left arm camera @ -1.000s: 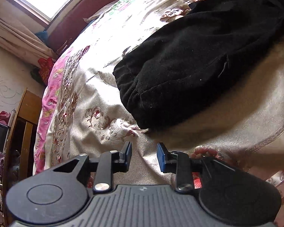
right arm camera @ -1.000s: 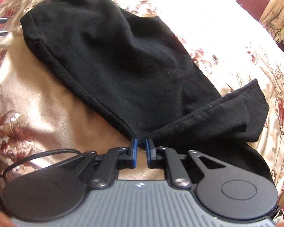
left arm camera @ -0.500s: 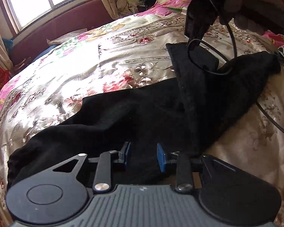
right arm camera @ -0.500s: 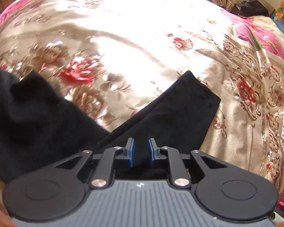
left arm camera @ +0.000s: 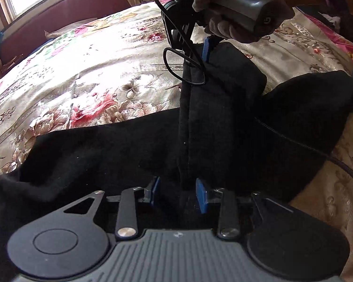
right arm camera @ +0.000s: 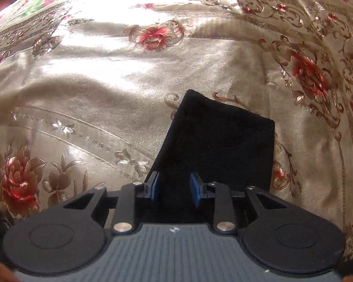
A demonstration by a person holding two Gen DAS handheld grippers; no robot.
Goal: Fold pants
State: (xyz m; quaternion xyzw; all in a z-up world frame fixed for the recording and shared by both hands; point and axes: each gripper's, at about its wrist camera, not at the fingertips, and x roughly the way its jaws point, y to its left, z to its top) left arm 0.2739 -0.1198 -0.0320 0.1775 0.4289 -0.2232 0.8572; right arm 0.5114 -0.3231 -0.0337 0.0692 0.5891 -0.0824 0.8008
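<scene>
Black pants [left arm camera: 101, 155] lie across a gold floral bedspread [left arm camera: 87, 70]. One leg [left arm camera: 214, 108] is lifted and stretched from my left gripper up to my right gripper [left arm camera: 201, 55]. My left gripper [left arm camera: 177, 193] is open over the pants, the leg's near edge passing between its blue pads. In the right wrist view, the leg's hem end [right arm camera: 221, 136] runs forward from my right gripper [right arm camera: 174, 190], whose jaws stand apart around the cloth, above the bedspread [right arm camera: 106, 75].
A gloved hand [left arm camera: 237, 7] holds the right gripper's handle, with a black cable [left arm camera: 317, 152] trailing over the pants. A maroon headboard [left arm camera: 58, 18] and window stand at the far side of the bed.
The right gripper's jaws have spread wider around the leg and it has moved farther over the bedspread. The left gripper has moved in closer over the pants, to the leg's edge.
</scene>
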